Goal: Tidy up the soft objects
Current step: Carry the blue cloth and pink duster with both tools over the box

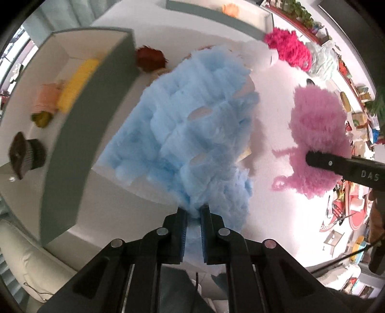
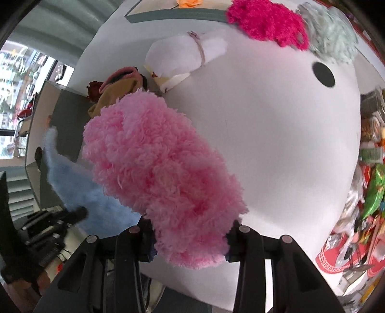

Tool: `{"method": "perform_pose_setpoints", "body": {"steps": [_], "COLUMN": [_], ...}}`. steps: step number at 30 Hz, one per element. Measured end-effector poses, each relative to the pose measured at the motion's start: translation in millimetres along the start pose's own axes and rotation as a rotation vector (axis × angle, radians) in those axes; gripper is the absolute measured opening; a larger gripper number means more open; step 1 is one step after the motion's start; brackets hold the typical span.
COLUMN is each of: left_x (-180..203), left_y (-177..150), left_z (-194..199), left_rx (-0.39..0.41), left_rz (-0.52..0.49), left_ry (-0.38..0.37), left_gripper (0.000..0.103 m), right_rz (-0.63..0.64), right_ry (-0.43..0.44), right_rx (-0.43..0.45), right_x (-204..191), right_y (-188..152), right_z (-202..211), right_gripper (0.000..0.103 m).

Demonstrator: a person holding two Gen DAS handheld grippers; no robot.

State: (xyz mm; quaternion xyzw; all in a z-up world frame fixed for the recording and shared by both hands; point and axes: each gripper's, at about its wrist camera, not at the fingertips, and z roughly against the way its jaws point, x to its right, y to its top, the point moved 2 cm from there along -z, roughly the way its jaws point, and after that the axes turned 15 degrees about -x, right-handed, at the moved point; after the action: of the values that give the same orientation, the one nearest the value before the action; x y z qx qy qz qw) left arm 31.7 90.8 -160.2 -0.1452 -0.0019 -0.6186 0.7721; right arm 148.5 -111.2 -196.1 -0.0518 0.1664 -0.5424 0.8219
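Bright daylight, motion blur, fisheye-warped edges

Fluffy blue plush (image 1: 187, 125), curly pink yarn (image 2: 156, 173), smooth matt tabletop (image 2: 276, 144)

2 claws (image 1: 193, 211) (image 2: 190, 231), 1 blue fluffy (image 1: 192, 120), 1 pink fluffy (image 2: 158, 168), 1 magenta fluffy (image 2: 264, 21), 2 boxes (image 1: 79, 134) (image 2: 178, 15).

Your left wrist view looks steeply down along its fingers, close over the white table (image 1: 272, 125), as does your right wrist view, and both share the blue fluffy piece (image 1: 187, 120), the pink fluffy piece (image 2: 158, 166), the magenta one upper right and the grey box at left.
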Motion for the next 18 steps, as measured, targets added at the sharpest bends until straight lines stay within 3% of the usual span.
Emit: {"method": "perform_pose_setpoints", "body": {"steps": [6, 11, 18], "left_x": [0, -5, -13], "left_y": [-23, -29, -35], "left_z": [13, 28, 57], "left_rx": [0.055, 0.086, 0.153], "left_rz": [0.002, 0.030, 0.052], "left_ry": [0.005, -0.006, 0.043], "left_gripper": [0.011, 0.011, 0.011], "right_rz": [0.006, 0.032, 0.104], "right_ry": [0.017, 0.028, 0.017], "right_rx": [0.001, -0.001, 0.014], "right_x": [3, -20, -52], "right_y": [-5, -14, -12], "right_z": [17, 15, 19], "right_gripper": [0.043, 0.043, 0.043]}}
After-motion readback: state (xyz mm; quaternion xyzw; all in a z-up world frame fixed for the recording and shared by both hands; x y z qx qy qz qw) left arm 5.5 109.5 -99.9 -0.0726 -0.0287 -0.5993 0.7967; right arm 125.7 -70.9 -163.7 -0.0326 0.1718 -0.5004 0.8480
